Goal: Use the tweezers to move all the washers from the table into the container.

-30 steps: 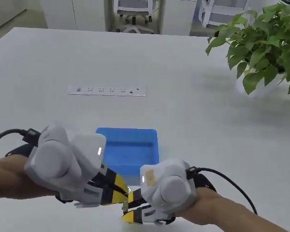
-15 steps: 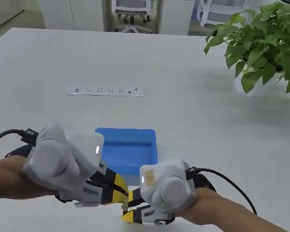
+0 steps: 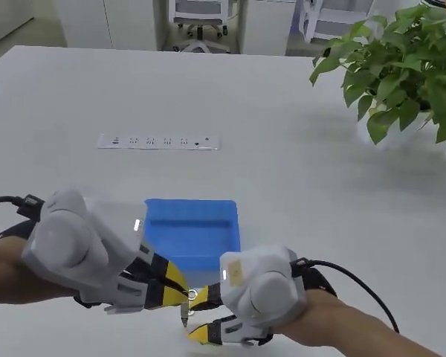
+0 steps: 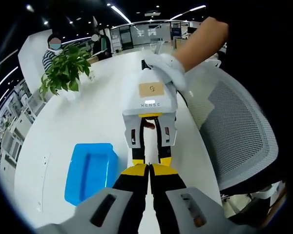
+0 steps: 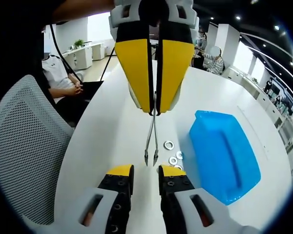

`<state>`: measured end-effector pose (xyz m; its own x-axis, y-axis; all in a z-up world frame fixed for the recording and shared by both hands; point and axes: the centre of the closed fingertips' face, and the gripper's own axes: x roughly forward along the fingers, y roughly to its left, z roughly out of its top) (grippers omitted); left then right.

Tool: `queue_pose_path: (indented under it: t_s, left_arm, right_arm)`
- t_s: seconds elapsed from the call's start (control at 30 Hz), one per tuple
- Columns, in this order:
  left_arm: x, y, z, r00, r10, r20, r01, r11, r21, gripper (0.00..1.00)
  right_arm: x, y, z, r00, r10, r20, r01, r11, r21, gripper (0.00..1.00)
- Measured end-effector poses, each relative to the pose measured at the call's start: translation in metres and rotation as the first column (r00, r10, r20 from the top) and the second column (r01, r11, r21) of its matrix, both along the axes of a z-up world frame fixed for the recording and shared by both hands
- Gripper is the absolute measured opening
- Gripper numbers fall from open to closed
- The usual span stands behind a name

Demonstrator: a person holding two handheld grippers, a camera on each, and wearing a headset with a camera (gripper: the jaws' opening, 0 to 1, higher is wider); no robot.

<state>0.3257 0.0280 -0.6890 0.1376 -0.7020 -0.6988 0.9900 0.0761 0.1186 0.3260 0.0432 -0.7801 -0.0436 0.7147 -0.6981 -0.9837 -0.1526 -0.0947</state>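
Right gripper view, tweezers [image 5: 150, 139], washers [image 5: 166, 145] partly hidden

The container [image 3: 193, 230] is bright blue against the plain white tabletop [image 3: 297, 171]. The left hand-held gripper [image 5: 155, 111] and the right hand-held gripper [image 5: 145, 170] both have pale grey-white bodies with yellow and black jaws. The tweezers [image 5: 151, 141] and washers [image 5: 169, 145] are silvery metal. The plant [image 3: 401, 67] is leafy green, the power strip [image 3: 157, 141] white, the mesh chair [image 5: 24, 146] grey.

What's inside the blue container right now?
The blue container shows a bare floor, nothing inside. The washers lie on the table beside it. In the head view the left claw covers its near edge.
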Motion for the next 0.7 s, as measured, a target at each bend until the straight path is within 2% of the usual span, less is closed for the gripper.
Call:
queue_pose_path:
  t_s: [0.7]
  left_arm:
    - [0.01,0.004,0.0,1.0,-0.004,0.006,0.004,1.0,-0.017,0.05]
  right_arm:
    - [0.005,-0.014,-0.003,0.999,-0.042,-0.001,0.042,0.999,-0.009,0.22]
